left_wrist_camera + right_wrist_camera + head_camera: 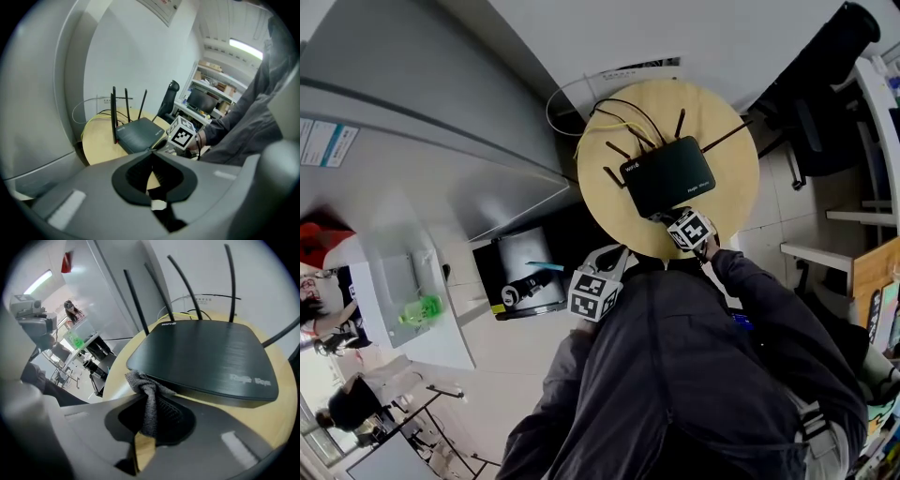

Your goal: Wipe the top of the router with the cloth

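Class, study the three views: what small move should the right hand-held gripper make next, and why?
Probably lift slightly and push forward, so the cloth lands on the top of the router. The right hand-held gripper is shut on the cloth, whose bunched end sits at the router's near edge, not yet on its top surface.

round wooden table (pixel 731 202) is standing close to a pale wall | yellow cable (pixel 619 122) is trailing over its far side | white cable (pixel 548 111) is looping out past the rim | black office chair (pixel 825 94) is sitting near the table | green object (pixel 420 308) is lying on a white desk (pixel 450 352), well apart
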A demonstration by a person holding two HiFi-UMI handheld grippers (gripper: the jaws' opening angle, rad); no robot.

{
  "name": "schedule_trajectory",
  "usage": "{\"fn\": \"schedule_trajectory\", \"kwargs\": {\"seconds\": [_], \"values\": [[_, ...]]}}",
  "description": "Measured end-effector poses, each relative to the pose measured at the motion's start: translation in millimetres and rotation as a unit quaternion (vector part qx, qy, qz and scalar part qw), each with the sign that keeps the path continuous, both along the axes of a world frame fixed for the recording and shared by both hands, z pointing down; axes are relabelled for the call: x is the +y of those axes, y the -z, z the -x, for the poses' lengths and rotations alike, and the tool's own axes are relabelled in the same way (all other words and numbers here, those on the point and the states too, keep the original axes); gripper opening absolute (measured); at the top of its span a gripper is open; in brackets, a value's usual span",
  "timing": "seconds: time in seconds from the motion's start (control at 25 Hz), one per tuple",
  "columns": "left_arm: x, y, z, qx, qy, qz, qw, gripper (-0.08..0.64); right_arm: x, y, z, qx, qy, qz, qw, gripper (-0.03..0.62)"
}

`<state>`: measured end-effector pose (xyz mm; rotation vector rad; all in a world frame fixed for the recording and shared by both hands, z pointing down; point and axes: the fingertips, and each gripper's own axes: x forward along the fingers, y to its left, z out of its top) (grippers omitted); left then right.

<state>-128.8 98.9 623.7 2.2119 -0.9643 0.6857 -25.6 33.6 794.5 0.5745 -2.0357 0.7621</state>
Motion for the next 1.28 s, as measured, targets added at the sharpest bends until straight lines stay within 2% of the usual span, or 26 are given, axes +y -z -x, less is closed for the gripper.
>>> {"fn": "schedule_trajectory", "kwargs": {"seconds": [0.24, 0.72, 0.8, 0.96, 1.16, 1.28], "values": [[-7.6, -2.2, -18.8, -0.002, -0.008, 0.005, 1.0000, 0.000, -25.2, -1.0, -56.7, 0.006, -0.052, 0.002, 0.999, 0.040], [-34.7, -2.9, -82.0, -0.014, -0.025, 0.012, 0.9995, 0.000, -61.5, -6.0, -155.4, 0.010, -0.109, 0.004, 0.994, 0.039], [-38.4, -4.8, -94.2, -0.014, -0.028, 0.020, 0.9993, 0.000, -63.0, -5.3, -156.8, 0.010, -0.088, -0.004, 0.996, 0.040], [-48.8, -6.6, -121.4, -0.013, -0.035, 0.024, 0.9990, 0.000, -54.9, 7.9, -145.5, -0.002, -0.017, -0.029, 0.999, 0.039], [-61.6, -7.1, -149.3, -0.015, -0.039, 0.019, 0.9989, 0.000, -47.2, 65.1, -136.9, -0.077, 0.032, -0.065, 0.994, 0.038], [-66.0, -8.9, -159.4, -0.021, -0.035, 0.016, 0.9991, 0.000, -53.2, 99.6, -145.1, -0.098, 0.052, -0.097, 0.989, 0.037]]}}
